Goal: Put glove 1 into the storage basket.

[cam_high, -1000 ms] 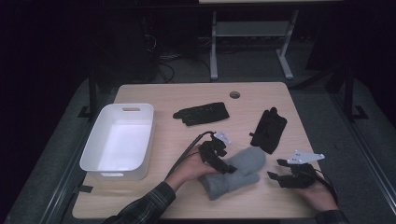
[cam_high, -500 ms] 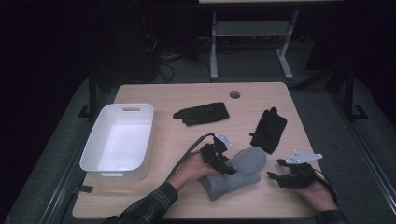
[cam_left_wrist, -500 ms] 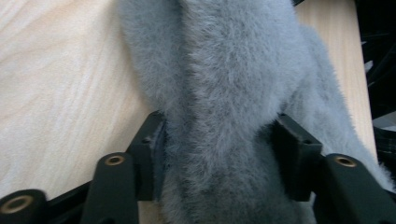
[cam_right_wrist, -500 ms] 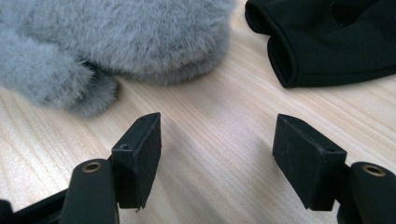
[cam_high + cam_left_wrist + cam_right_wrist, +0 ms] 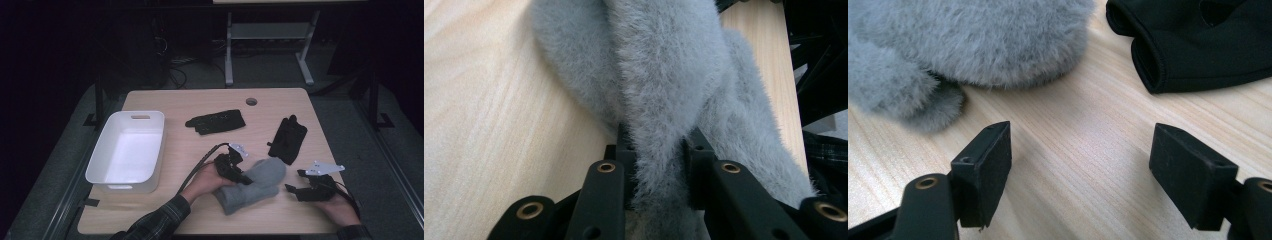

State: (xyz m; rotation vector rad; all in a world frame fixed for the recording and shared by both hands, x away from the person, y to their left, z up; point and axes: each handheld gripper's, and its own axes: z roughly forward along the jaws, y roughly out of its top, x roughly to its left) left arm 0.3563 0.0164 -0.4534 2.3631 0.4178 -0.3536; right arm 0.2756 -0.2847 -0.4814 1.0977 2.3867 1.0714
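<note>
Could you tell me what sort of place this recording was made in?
Probably a lab or workshop set up for recording: a light wooden table with a cable hole stands on grey carpet, loose cables trail across the floor behind it, and a metal-legged workbench frame stands beyond in a dim room.

The fluffy mitten (image 5: 252, 184) is pale grey, lying on a light wood-grain table (image 5: 170, 100) beside a white bin (image 5: 127, 150). Two gloves (image 5: 216, 121) (image 5: 287, 139) farther back are black, perhaps with faint markings the dim high view cannot settle. The sleeve (image 5: 157, 220) shows a dark plaid pattern, and both grippers (image 5: 239, 174) (image 5: 294, 189) are black.
</note>
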